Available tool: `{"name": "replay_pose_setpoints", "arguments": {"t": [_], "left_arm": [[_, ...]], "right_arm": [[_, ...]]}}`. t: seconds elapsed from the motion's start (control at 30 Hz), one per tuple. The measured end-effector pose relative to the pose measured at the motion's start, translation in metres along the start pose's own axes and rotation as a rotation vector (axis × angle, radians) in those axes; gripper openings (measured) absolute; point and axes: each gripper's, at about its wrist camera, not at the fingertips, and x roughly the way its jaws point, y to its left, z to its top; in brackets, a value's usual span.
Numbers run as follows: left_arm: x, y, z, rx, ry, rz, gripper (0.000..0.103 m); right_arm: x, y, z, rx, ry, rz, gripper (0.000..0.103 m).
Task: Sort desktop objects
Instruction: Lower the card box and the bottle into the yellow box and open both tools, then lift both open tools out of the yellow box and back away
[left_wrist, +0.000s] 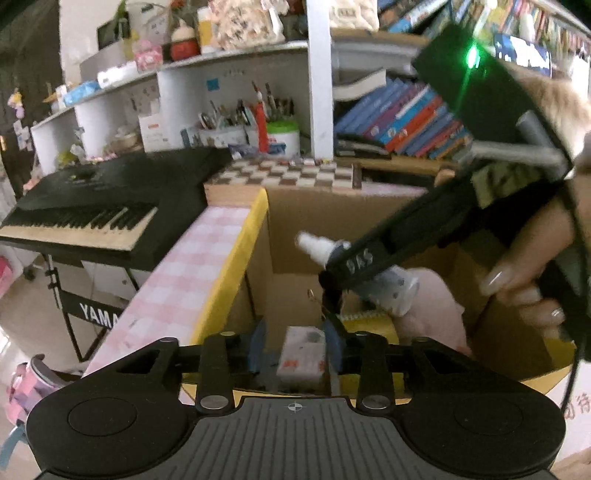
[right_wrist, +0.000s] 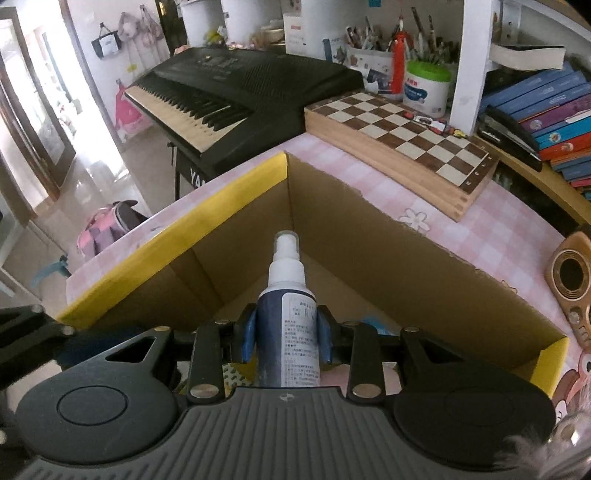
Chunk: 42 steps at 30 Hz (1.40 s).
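Spray bottle carried over the box, about to be dropped in.

The cardboard box (right_wrist: 354, 236) stood on the pink checked table (right_wrist: 509, 221), near the chessboard (right_wrist: 402, 133); inside lay a pink soft item (left_wrist: 436, 314), a yellow notebook (left_wrist: 369, 325) and a small white box (left_wrist: 301, 356). The right gripper (right_wrist: 288, 338) pinched the spray bottle (right_wrist: 288, 325) above the opening; lowering, then spreading, seemed next. The left gripper (left_wrist: 295, 350) stood slightly spread around that white box; contact could not be told.
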Motion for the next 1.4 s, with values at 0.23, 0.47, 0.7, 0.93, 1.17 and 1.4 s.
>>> {"name": "replay_pose_setpoints", "arguments": {"t": [0.23, 0.47, 0.7, 0.93, 1.17, 1.4], "left_arm": [[-0.030, 0.007, 0.006, -0.041, -0.109, -0.011, 0.053], [-0.067, 0.013, 0.007, -0.059, -0.212, -0.063, 0.063], [-0.105, 0.013, -0.004, -0.048, -0.285, -0.148, 0.064], [-0.138, 0.012, -0.027, -0.024, -0.291, -0.190, 0.064], [-0.168, 0.009, -0.053, -0.024, -0.303, -0.206, 0.070], [-0.186, -0.010, -0.083, 0.011, -0.298, -0.225, 0.080]], "right_arm": [[-0.024, 0.002, -0.001, 0.023, -0.077, -0.043, 0.037], [-0.085, 0.009, -0.018, 0.056, -0.229, -0.129, 0.039], [-0.137, 0.023, -0.051, 0.104, -0.322, -0.216, 0.039], [-0.180, 0.054, -0.108, 0.168, -0.365, -0.296, 0.039], [-0.216, 0.075, -0.170, 0.265, -0.408, -0.385, 0.040], [-0.237, 0.101, -0.237, 0.337, -0.420, -0.513, 0.047]]}}
